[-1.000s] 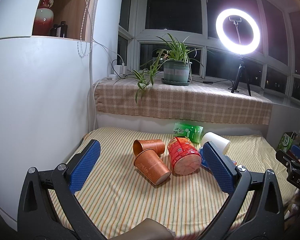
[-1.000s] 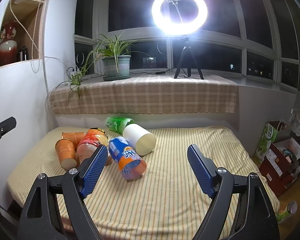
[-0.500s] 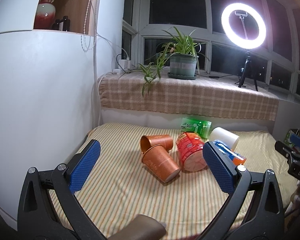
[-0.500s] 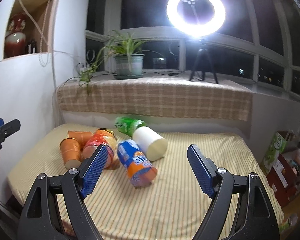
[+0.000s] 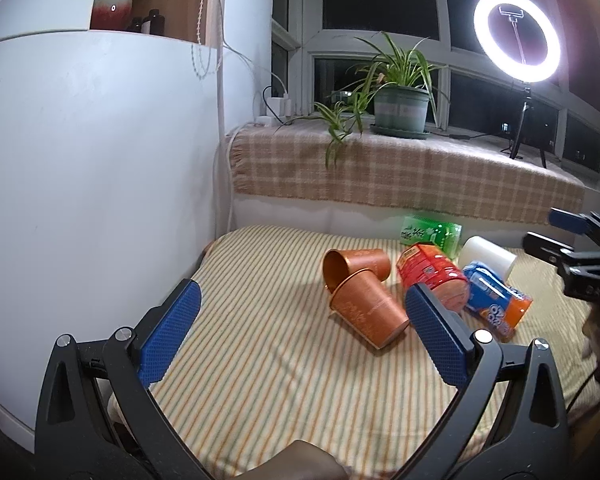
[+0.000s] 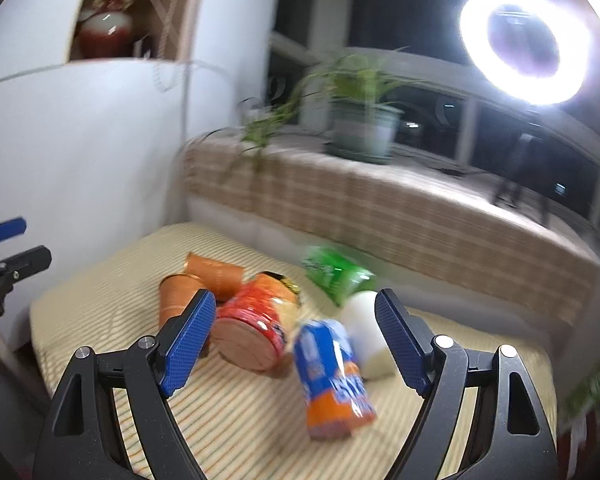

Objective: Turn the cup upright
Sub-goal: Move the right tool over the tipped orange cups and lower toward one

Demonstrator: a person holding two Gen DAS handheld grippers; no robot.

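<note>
Six containers lie tipped over on the striped mattress point(image 5: 260, 360) in front of you, clustered toward its far side below the checked cloth on the window ledge point(image 5: 400, 176).

Your left gripper point(image 5: 300, 336) hangs low over the near part of the mattress, pointing forward and level, its blue pads spread wide with nothing between them. Your right gripper point(image 6: 292, 340) points down at the cluster from the right, tilted a little, also spread wide and holding nothing; its view is blurred. From the left camera you see the right gripper's black frame at the right edge.

The red tub point(image 5: 432, 276) lies on its side with its base toward the right gripper, in the middle of the group. Just right of it lies the blue-and-orange can point(image 5: 496, 304), and behind that the white cup point(image 5: 486, 258), on its side. The green bottle point(image 5: 432, 234) lies furthest back, near the wall.

The two copper cups sit on the left of the group. The nearer cup point(image 5: 368, 308) lies on its side with its base toward you, and its rim touches the farther cup point(image 5: 356, 268), which lies with its open mouth facing left.

On the ledge stand a potted plant point(image 5: 400, 108) and a lit ring light point(image 5: 516, 36).
</note>
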